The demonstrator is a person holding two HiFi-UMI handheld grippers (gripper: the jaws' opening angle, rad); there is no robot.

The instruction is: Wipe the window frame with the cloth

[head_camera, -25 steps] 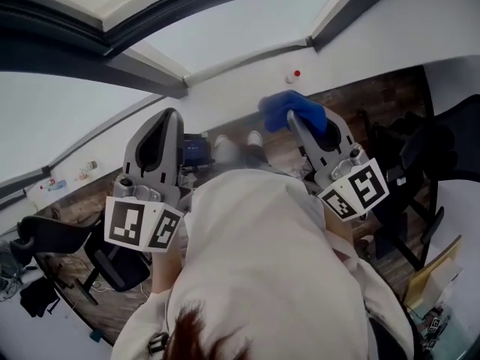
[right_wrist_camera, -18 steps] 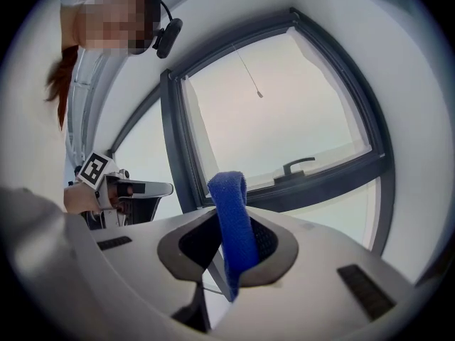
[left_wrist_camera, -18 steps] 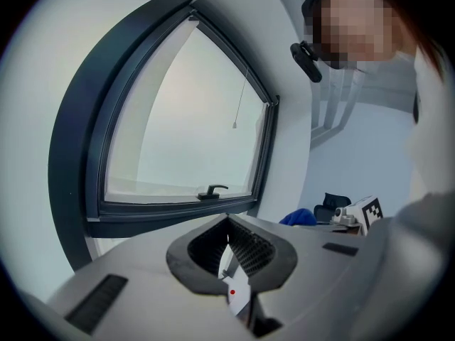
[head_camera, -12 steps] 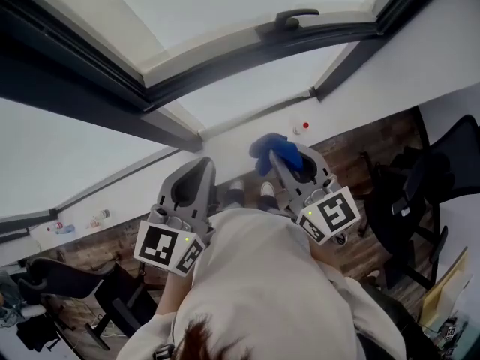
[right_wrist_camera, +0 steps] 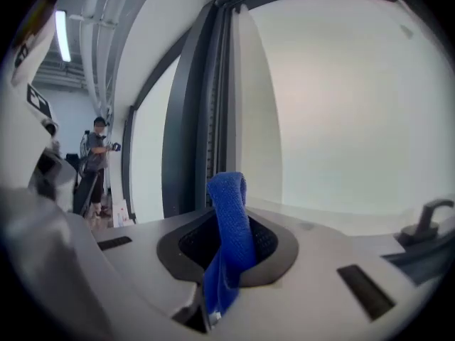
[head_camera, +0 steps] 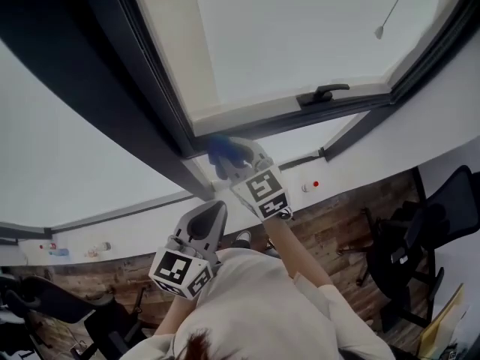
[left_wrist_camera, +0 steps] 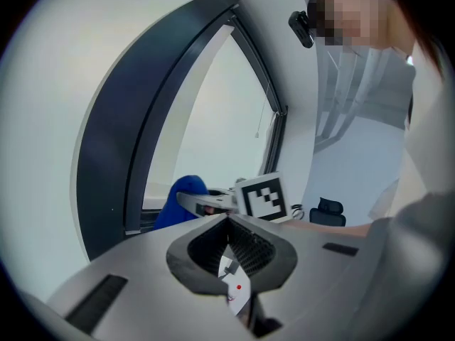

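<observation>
My right gripper (head_camera: 234,158) is shut on a blue cloth (head_camera: 222,149), raised to the dark window frame (head_camera: 154,103) where the upright bar meets the lower sash rail. The cloth tip sits at or just off the frame; I cannot tell if it touches. In the right gripper view the cloth (right_wrist_camera: 229,219) stands up between the jaws in front of the dark upright (right_wrist_camera: 190,119). My left gripper (head_camera: 212,214) hangs lower, near my chest, shut with nothing in it. From the left gripper view (left_wrist_camera: 229,220) I see the cloth (left_wrist_camera: 181,196) against the frame (left_wrist_camera: 117,148).
A black window handle (head_camera: 322,93) sits on the lower rail to the right of the cloth. A pull cord (head_camera: 381,30) hangs before the pane. Below are a white wall, wooden floor and black office chairs (head_camera: 420,231). A person (right_wrist_camera: 96,155) stands far off.
The right gripper has risen with the cloth from in front of my chest up to the window frame corner. The head view has tilted up. The left gripper has stayed low.
</observation>
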